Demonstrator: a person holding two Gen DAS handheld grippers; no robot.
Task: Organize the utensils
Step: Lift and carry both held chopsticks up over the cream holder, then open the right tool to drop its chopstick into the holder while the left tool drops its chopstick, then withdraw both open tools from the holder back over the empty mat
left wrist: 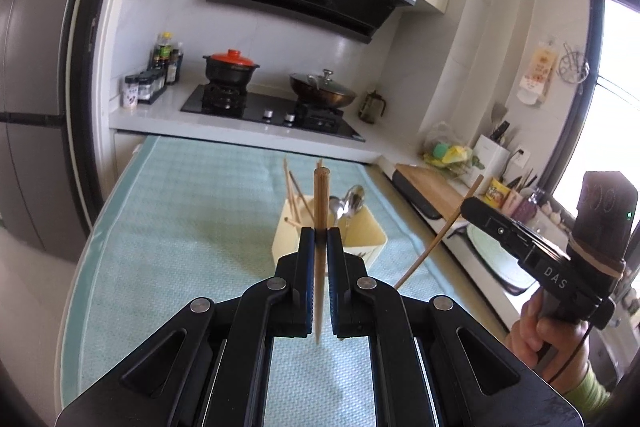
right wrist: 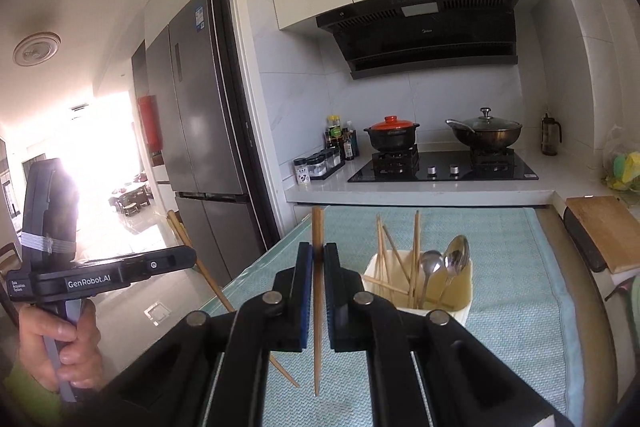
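Gripping one chopstick apiece, both claws are held above the counter (left wrist: 168, 211) short of the holder (left wrist: 360, 231).

Each stick is pinched upright between closed jaws: the left claw (left wrist: 321, 233) on one chopstick (left wrist: 320, 211), the right claw (right wrist: 318, 249) on another (right wrist: 317, 291). The holder (right wrist: 460, 303), already stocked with chopsticks and spoons (right wrist: 448, 261), is seen ahead and slightly right of both claws, nearer the right one. Its leaning sticks are judged the likeliest snag.

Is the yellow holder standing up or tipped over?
Standing up. The holder sits flat on the cloth, chopsticks and spoons poking upward.
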